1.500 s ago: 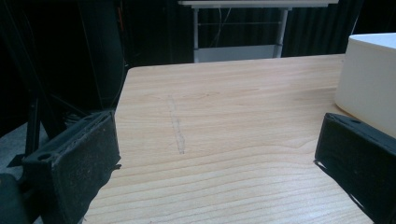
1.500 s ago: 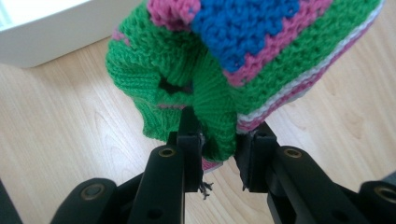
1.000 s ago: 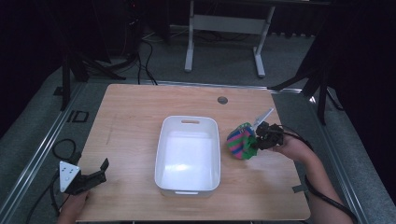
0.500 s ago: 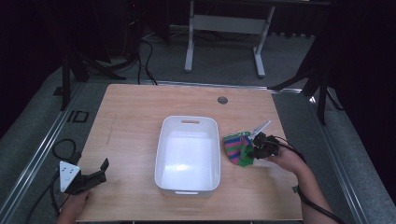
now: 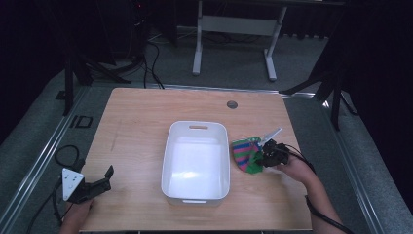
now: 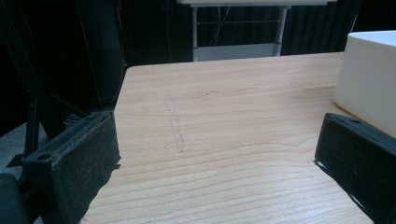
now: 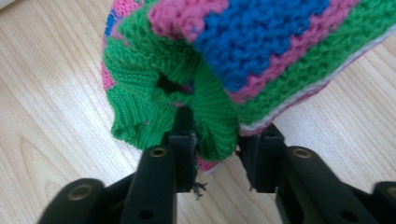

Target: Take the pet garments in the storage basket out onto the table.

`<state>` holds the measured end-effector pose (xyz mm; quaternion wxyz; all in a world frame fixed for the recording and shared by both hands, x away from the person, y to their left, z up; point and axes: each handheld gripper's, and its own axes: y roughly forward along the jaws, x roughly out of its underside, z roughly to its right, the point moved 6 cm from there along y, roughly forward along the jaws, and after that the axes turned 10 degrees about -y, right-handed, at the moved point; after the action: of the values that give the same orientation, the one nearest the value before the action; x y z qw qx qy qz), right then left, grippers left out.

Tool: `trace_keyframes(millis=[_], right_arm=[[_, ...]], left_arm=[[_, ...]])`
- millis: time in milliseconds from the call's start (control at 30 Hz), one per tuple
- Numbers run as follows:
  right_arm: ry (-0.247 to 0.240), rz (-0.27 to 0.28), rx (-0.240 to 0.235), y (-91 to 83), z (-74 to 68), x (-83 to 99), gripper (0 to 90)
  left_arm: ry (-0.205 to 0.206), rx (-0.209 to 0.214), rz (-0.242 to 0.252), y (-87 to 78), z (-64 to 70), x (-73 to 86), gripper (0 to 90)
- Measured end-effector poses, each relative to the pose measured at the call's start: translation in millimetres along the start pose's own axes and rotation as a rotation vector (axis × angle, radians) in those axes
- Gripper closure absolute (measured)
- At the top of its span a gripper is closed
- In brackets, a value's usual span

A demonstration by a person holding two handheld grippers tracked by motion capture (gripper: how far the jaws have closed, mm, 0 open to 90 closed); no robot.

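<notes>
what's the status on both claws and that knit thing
Right claw pinching green edge of knit piece, beside white bin. Left claw open, idle at table's near-left corner. Nothing in the way.

A white rectangular plastic bin (image 5: 198, 158) is sitting mid-tabletop (image 5: 141, 117). The right tool (image 5: 267, 155) is gripping a striped green, pink and blue knitted cloth (image 5: 245, 155) just beside the bin. The left tool (image 5: 90, 185) is resting open near the front-left corner.
</notes>
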<state>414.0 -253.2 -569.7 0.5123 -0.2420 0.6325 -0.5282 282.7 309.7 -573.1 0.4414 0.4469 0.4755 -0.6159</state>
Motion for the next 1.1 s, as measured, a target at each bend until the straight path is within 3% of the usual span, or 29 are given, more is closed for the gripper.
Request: trace_keyframes(millis=[67, 100, 267, 333, 433, 567, 800, 1067, 1100], right_arm=[[-0.005, -0.003, 0.004, -0.7, 0.0, -0.1, 64.2], [-0.011, -0.007, 0.007, -4.6, -0.2, -1.6, 55.3], [-0.029, 0.001, 0.018, -17.4, 0.6, -6.1, 42.2], [-0.015, 0.017, 0.03, -24.2, 3.7, -7.6, 33.5], [0.007, 0.069, 0.04, -34.9, 7.9, -8.6, 30.1], [0.011, 0.114, 0.061, -45.5, 11.2, -3.3, 18.2], [0.057, 0.174, 0.079, -53.6, 13.2, 14.3, 14.0], [0.114, 0.229, 0.151, -55.3, 8.5, 39.6, 13.5], [0.158, 0.254, 0.179, -54.7, 9.5, 48.9, 13.6]], left_arm=[[0.0, 0.0, 0.0, 0.0, 0.0, 0.0, 0.2], [-0.001, -0.001, 0.001, 0.0, -0.2, -0.1, 0.3], [-0.001, -0.001, 0.001, 0.0, -0.1, -0.1, 0.2], [-0.001, -0.001, 0.002, -0.1, -0.1, -0.2, 0.3], [-0.001, -0.001, 0.001, -0.1, 0.0, -0.1, 0.3], [-0.001, -0.001, 0.001, -0.1, -0.1, -0.2, 0.2], [-0.002, -0.001, 0.001, -0.1, 0.0, -0.2, 0.2], [0.001, -0.002, 0.0, 0.0, 0.2, 0.0, 0.2], [0.001, -0.001, -0.001, 0.1, 0.2, 0.0, 0.3]])
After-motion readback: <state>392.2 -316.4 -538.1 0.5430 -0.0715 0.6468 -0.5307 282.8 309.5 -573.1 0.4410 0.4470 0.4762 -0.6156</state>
